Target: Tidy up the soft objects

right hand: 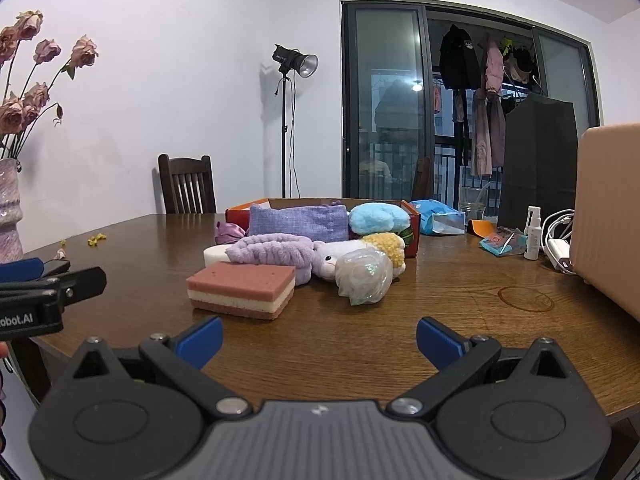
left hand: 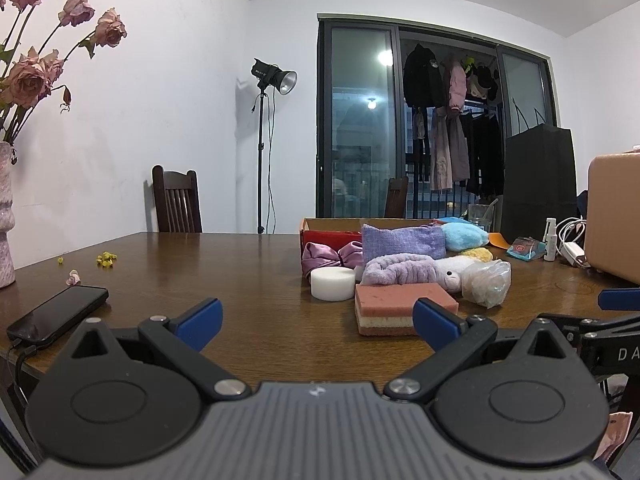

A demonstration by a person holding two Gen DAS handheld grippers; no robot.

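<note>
1. Soft objects sit in one heap near the middle of the wooden table (right hand: pixel 460 280), against and partly inside a shallow red cardboard box (right hand: pixel 414 226).
2. One pink-and-cream layered sponge (right hand: pixel 241 288) lies flat at the front of the heap, closest to both grippers.
3. One white round foam puck (left hand: pixel 333 283) rests just behind the sponge, touching a crumpled mauve satin scrunchie (left hand: pixel 320 254).
4. One lilac towelling headband (right hand: pixel 270 254) drapes behind the sponge and leans on one white plush toy (right hand: pixel 328 264) with a small black eye.
5. One clear crinkled plastic bag (right hand: pixel 364 276) stands in front of the plush, beside one yellow knitted piece (right hand: pixel 386 245).
6. One purple woven pouch (right hand: pixel 298 222) and one blue fluffy ball (right hand: pixel 378 218) stand at the box (whether they are fully inside it cannot be told).
7. Left gripper (left hand: pixel 316 320): its two blue fingertips are spread wide with nothing between them, hovering low over the table short of the sponge.
8. Right gripper (right hand: pixel 319 338): likewise spread wide and holding nothing, over bare wood in front of the heap.
9. One black phone (left hand: pixel 58 312) lies on the table's left side, near one pale vase (left hand: pixel 6 232) of dried pink roses.
10. Two dark wooden chairs stand past the far edge of the table (one (left hand: pixel 176 200) by the wall), and one studio lamp (left hand: pixel 276 76) stands on a tripod.
</note>
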